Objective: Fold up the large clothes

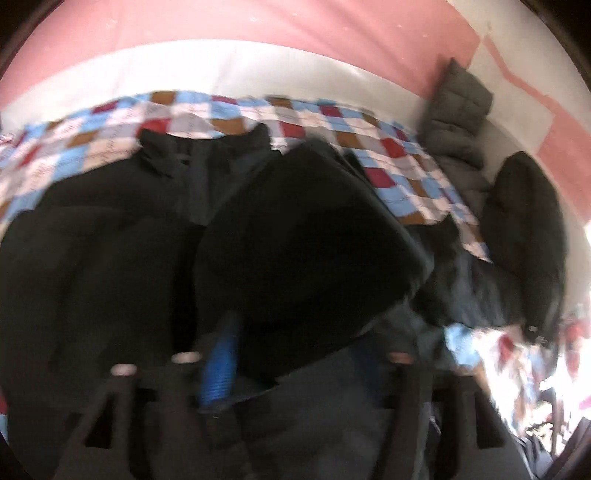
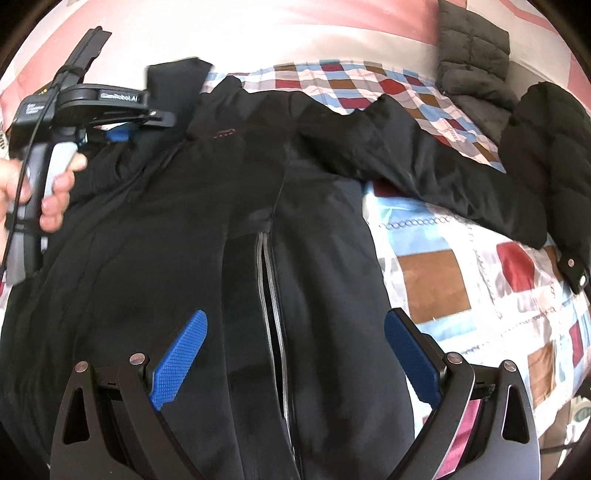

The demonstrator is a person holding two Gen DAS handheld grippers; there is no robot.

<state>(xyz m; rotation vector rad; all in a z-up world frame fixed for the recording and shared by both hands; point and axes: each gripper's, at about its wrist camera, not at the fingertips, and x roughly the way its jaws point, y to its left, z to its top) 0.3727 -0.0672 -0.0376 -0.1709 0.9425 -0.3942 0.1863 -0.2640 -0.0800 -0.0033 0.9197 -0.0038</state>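
Covering the bed: checked quilt (image 2: 436,280), frame's right
Wall: pink (image 1: 258,26), top
Jacket: black (image 2: 192,229), centre
Left gripper (image 2: 155,107): cannot tell
Right gripper (image 2: 295,343): released, empty

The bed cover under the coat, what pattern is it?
Checked bed cover: blue, white, red, brown; clearest in the right wrist view.

The right gripper (image 2: 293,354) is pointing steeply downward, its two blue pads (image 2: 181,354) standing wide apart with nothing pressing between them. At the far left of the right wrist view, a hand (image 2: 44,192) is wrapping its fingers around the grey handle of the left gripper (image 2: 122,133), which is lying level and reaching toward the right. In the left wrist view that gripper is blurring, one blue pad (image 1: 219,369) showing, its jaws parted.
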